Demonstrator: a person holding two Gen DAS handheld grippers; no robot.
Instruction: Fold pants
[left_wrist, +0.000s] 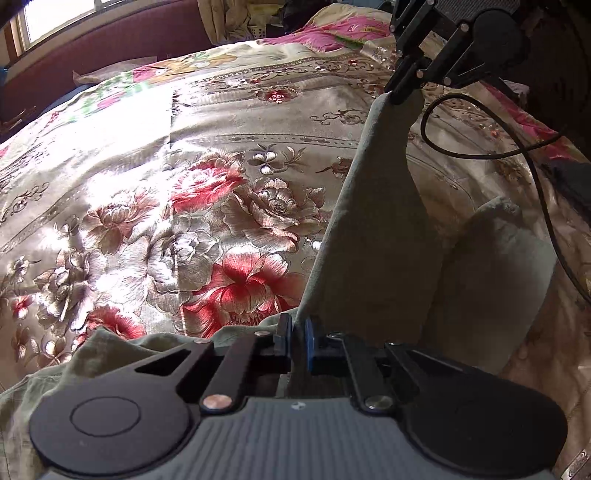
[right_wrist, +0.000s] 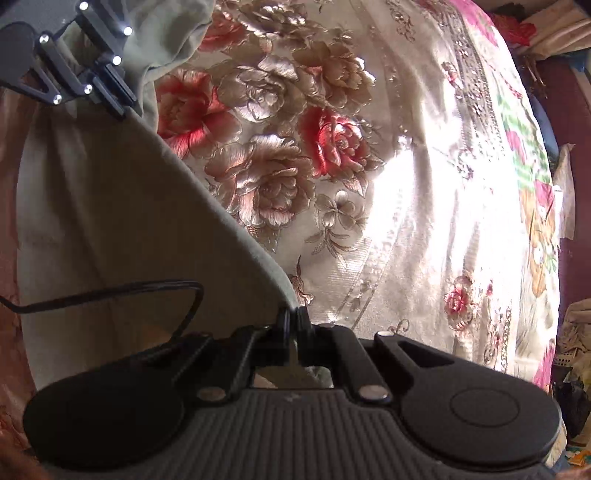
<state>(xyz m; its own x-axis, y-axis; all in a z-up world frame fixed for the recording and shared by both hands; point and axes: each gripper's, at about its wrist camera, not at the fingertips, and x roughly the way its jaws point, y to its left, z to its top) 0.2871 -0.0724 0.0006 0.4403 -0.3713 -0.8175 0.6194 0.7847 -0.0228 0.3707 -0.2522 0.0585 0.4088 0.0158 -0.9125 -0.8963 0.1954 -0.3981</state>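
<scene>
The pants (left_wrist: 373, 229) are pale grey-green cloth, held up above a bed between both grippers. My left gripper (left_wrist: 298, 345) is shut on one end of the pants' edge. My right gripper (left_wrist: 400, 96) shows at the top right of the left wrist view, shut on the other end. In the right wrist view my right gripper (right_wrist: 294, 325) pinches the pants (right_wrist: 122, 221), and my left gripper (right_wrist: 123, 110) grips them at the upper left. The edge is stretched taut between the two grippers. The rest of the cloth hangs below it.
A shiny floral bedspread (left_wrist: 177, 192) covers the bed, also seen in the right wrist view (right_wrist: 406, 184). A maroon headboard (left_wrist: 110, 40) and a window (left_wrist: 59, 18) stand at the far side. A black cable (left_wrist: 517, 155) hangs from the right gripper.
</scene>
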